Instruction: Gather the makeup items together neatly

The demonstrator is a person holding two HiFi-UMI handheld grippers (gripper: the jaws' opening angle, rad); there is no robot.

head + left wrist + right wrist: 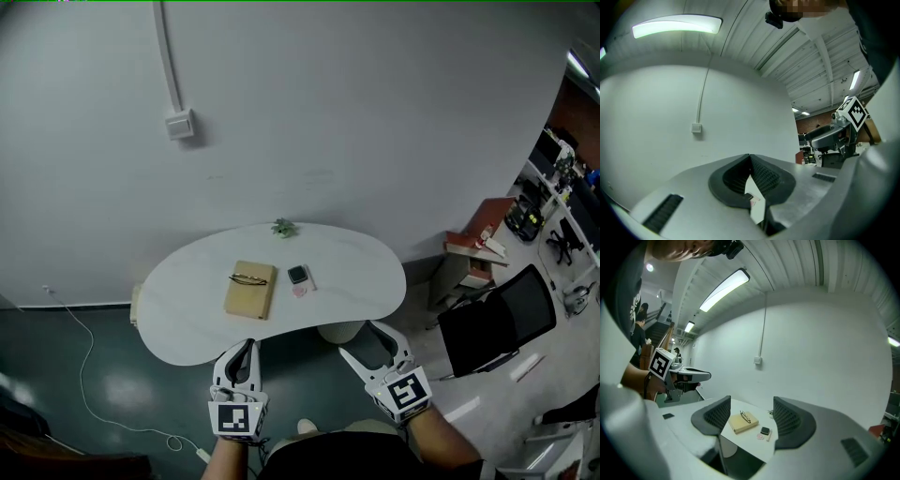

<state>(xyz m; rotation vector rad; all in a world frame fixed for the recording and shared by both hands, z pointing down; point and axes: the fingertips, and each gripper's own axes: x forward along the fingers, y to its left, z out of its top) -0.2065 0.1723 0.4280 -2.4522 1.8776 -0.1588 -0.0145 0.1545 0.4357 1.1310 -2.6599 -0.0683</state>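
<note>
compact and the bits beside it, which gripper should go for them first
Right, probably. The right gripper stands open with the dark compact lined up ahead between its jaws; the left gripper is shut and must open first.

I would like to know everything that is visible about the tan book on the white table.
The tan book lies flat and closed on the white table, a little left of its middle. Its cover is plain light brown and looks like cloth or card; no print shows. A pair of thin-framed glasses rests on its far end. A small dark square case lies to its right, apart from it. Nothing else touches it.
</note>
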